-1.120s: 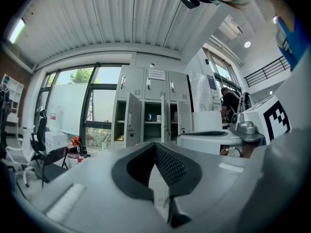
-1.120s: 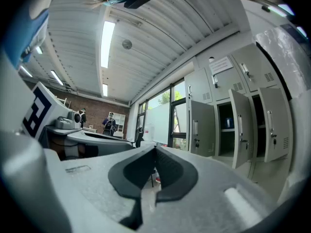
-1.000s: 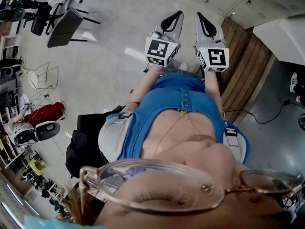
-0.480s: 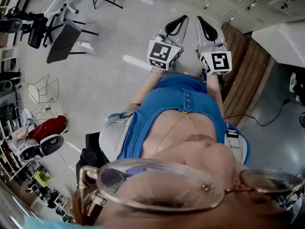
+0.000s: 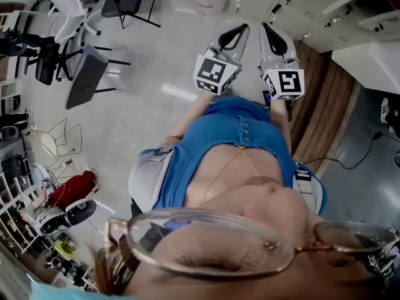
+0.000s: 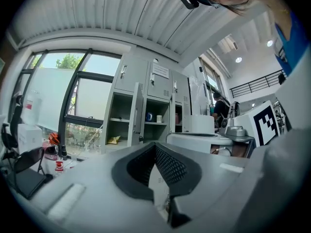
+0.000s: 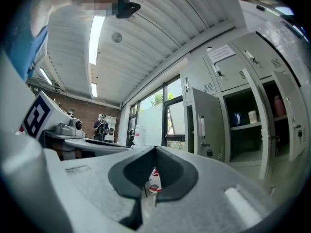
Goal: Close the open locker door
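Since the earlier frame, both tongs have advanced toward the far lockers (image 5: 300,2). Left tongs (image 5: 236,31) and right tongs (image 5: 269,31) are pressed together, empty and level. The open locker door (image 7: 209,125) stands upright, well ahead and right of the right tongs, probably the nearer pair.

Dark chair (image 5: 87,74) on grey floor (image 5: 144,111); wooden planks (image 5: 319,105) at right; bottle (image 7: 153,179) near window (image 7: 175,120)
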### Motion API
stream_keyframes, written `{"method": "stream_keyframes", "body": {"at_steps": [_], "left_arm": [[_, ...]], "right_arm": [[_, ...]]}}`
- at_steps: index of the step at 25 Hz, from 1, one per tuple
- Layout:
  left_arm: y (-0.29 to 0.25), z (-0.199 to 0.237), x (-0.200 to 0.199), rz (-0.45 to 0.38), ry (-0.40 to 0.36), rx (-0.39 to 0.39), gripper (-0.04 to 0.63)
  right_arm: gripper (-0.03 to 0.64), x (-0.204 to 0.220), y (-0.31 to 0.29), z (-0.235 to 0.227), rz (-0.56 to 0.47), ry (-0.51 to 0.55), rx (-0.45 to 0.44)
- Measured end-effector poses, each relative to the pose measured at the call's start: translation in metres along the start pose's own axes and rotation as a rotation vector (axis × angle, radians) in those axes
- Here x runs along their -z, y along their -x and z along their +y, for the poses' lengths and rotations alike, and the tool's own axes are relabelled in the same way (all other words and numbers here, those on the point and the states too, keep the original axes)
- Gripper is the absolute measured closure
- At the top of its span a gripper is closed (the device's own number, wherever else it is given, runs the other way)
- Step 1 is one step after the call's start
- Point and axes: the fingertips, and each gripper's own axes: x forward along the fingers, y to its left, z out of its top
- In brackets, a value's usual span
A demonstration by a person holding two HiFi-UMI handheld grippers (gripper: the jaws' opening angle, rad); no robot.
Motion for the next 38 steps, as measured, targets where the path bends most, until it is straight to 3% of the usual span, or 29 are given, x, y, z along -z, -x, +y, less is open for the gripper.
{"method": "stream_keyframes", "body": {"at_steps": [8, 18, 38], "left_arm": [[-0.01, 0.041, 0.003, 0.028, 0.017, 0.066, 0.601], [-0.024, 0.071, 0.008, 0.035, 0.031, 0.053, 0.601], [-0.187, 0.144, -0.018, 0.02, 0.028, 0.091, 0.601]], "right_arm": [[0.615, 0.008, -0.039, 0.005, 0.016, -0.012, 0.045], [0.615, 0.009, -0.066, -0.017, 0.032, 0.008, 0.069], [0.615, -0.012, -0.174, -0.162, -0.048, 0.023, 0.07]]}}
